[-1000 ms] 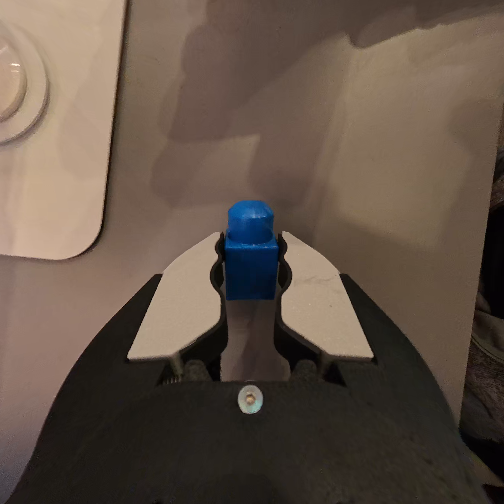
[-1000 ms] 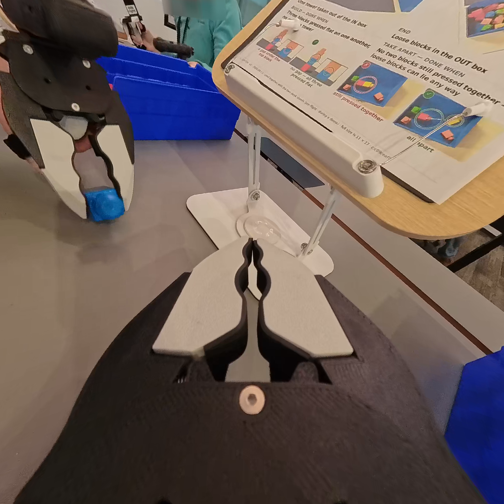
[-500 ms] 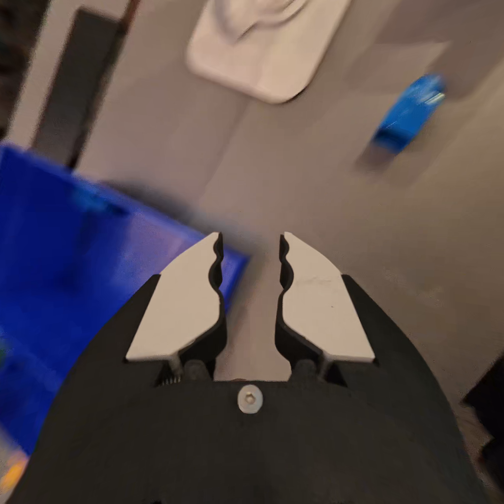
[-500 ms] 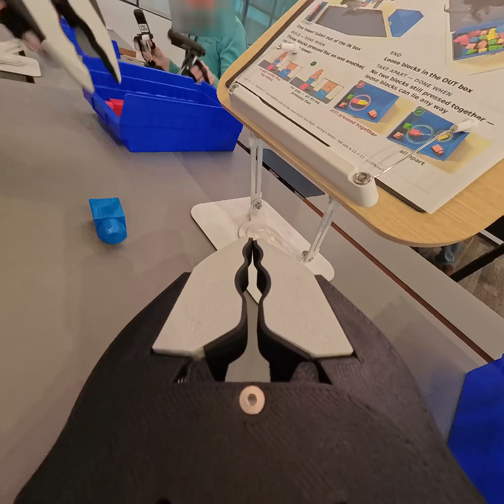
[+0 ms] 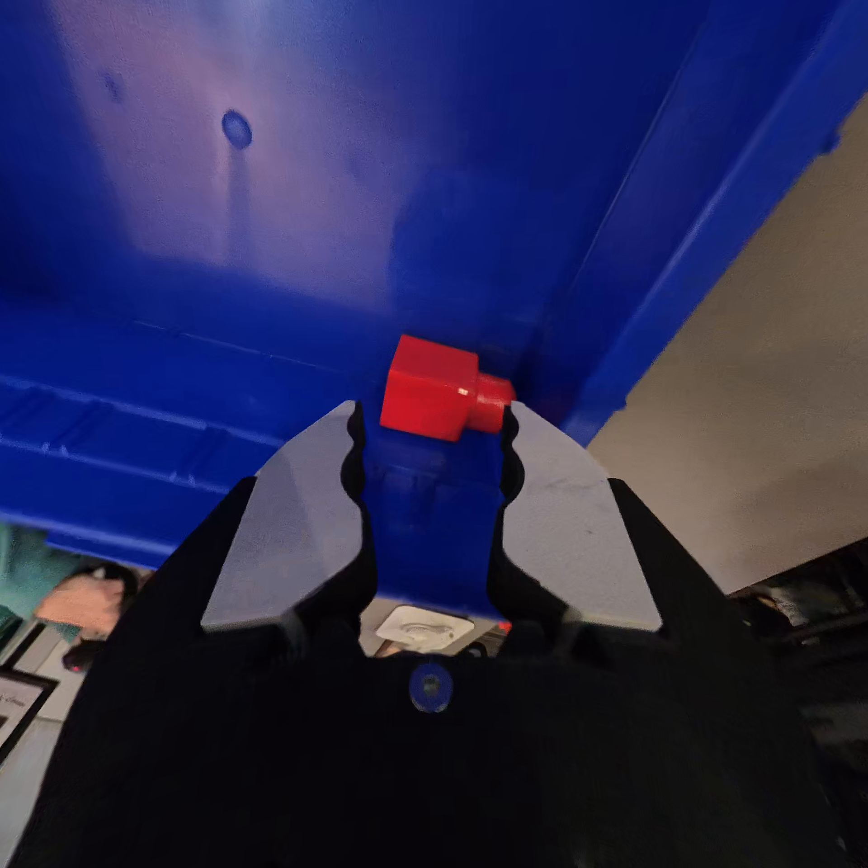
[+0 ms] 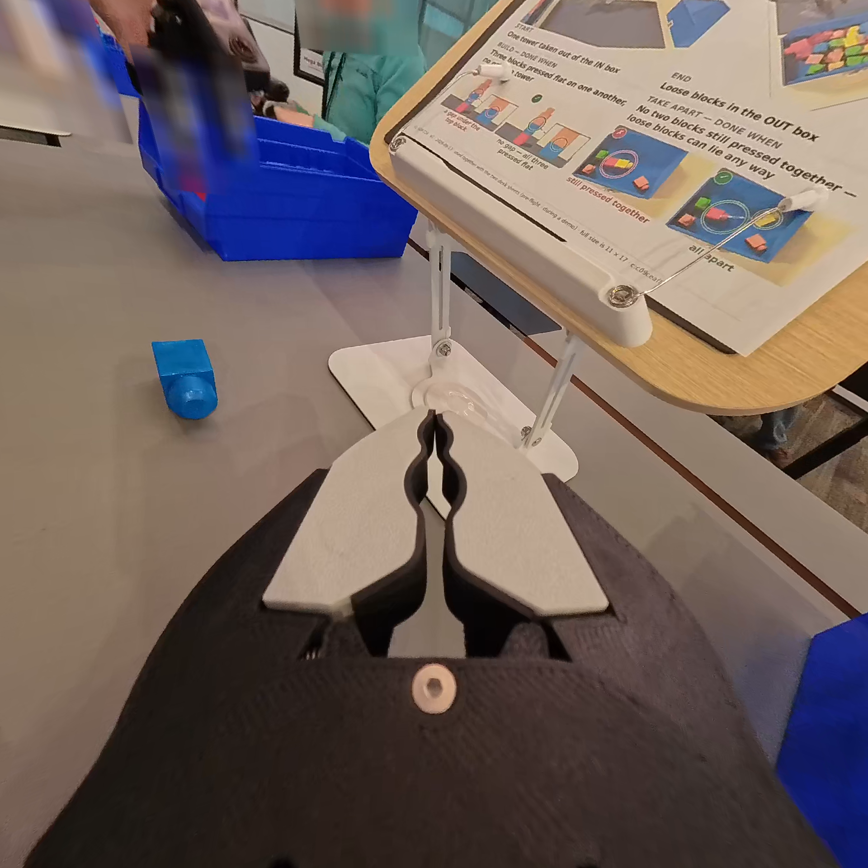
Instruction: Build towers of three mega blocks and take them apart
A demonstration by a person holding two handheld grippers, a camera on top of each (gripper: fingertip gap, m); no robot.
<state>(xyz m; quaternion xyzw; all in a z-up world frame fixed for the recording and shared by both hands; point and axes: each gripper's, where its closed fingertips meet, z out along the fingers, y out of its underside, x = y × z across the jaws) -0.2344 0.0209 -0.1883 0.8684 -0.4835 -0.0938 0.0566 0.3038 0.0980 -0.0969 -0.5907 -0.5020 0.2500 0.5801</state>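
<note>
In the near corner of the blue bin (image 5: 282, 235), where its floor met the side wall, we found a red block (image 5: 430, 390) lying on its side with its stud pointing right toward the wall. Our left gripper (image 5: 432, 413) hung just short of it with its fingers spread wide and pinching nothing; the right fingertip (image 5: 516, 413) sat at the stud and the left one stood clear of the block's body. We judged this the riskiest part of the pick: closing from here would squeeze the block end to end, stud against one pad, and the rounded stud could slip or twist the block out. The corner also left little room, so the right finger might jam against the bin wall or shove the block deeper in. The picture was blurred, so actual contact we could not tell. Further right, out on the grey table (image 6: 141, 516), a blue block (image 6: 185, 375) also lay on its side, well apart from the white stand base (image 6: 375, 371); it would need righting before anything could be pressed onto it. Our right gripper (image 6: 433, 418) hovered over that base with its fingers pressed together, idle.
</note>
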